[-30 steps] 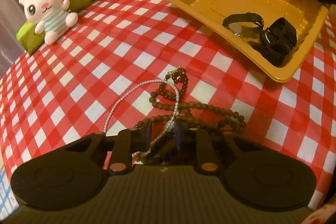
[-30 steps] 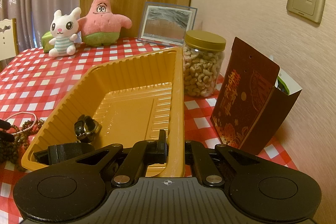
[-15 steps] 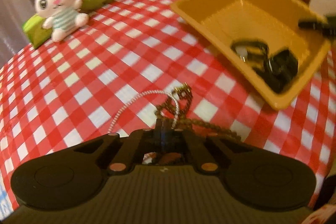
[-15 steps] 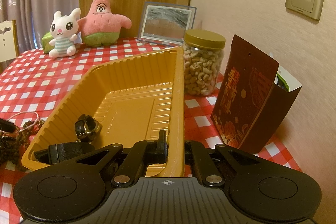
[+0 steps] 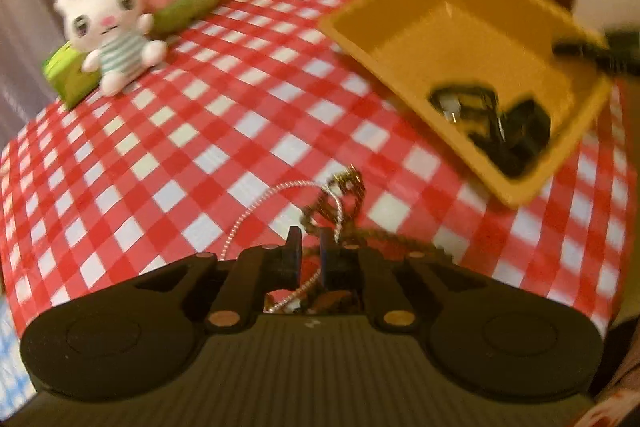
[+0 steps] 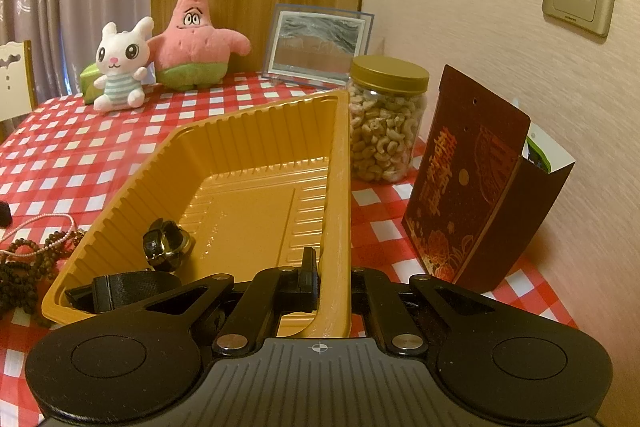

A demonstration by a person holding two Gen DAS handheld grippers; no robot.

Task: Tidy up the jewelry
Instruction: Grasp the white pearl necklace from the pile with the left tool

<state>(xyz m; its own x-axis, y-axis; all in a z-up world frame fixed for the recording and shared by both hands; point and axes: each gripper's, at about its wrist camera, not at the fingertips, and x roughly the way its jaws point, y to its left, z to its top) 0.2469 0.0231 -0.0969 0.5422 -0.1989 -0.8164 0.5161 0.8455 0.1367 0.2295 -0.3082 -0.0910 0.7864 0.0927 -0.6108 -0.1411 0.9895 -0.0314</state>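
My left gripper (image 5: 310,251) has its fingers a small gap apart over a white pearl necklace (image 5: 256,209) and a brown bead necklace (image 5: 352,211) on the checked cloth; the pearl strand runs between the fingers. The view is blurred. My right gripper (image 6: 330,275) is shut on the near rim of the yellow tray (image 6: 340,163), which also shows in the left wrist view (image 5: 400,39). Two black watches (image 6: 164,247) lie in the tray's near left corner. The necklaces show at the left edge of the right wrist view (image 6: 36,255).
A white bunny plush (image 6: 120,63) and a pink star plush (image 6: 192,39) sit at the back of the table. A picture frame (image 6: 318,45), a jar of cashews (image 6: 386,119) and a dark red box (image 6: 476,187) stand by the wall to the right.
My left gripper closed over the necklaces half a second ago and now shows a small gap again. It has risen and tilted, with the view blurred by motion. The right gripper and tray have not moved.
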